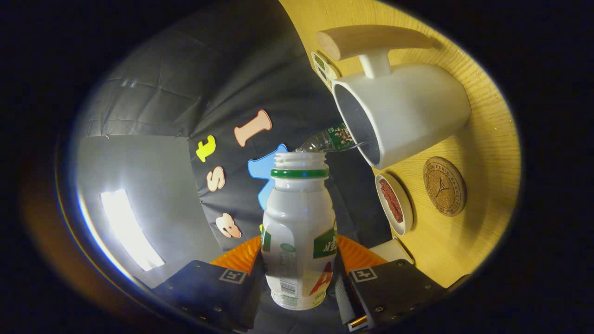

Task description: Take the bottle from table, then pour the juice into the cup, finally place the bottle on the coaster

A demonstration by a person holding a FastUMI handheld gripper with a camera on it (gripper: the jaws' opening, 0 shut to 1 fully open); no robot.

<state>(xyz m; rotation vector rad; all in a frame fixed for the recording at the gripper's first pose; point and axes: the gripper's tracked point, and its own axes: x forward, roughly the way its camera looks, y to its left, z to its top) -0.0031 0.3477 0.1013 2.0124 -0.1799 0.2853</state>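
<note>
A white plastic bottle [298, 232] with a green neck ring and no cap is held between my fingers; my gripper [299, 273] is shut on its lower body. The view is rolled sideways, so the wooden table [482, 153] stands up beside the bottle. The bottle's open mouth lies close beside the rim of a white cup [403, 113] with a wooden handle. No juice is seen flowing. A round cork coaster [444, 186] lies on the table beyond the cup's base.
A small white dish [394, 203] with something red in it sits between the coaster and the table's edge. A clear plastic bottle [327, 139] with a green label lies behind the cup. A small patterned card [325, 69] lies by the cup's handle.
</note>
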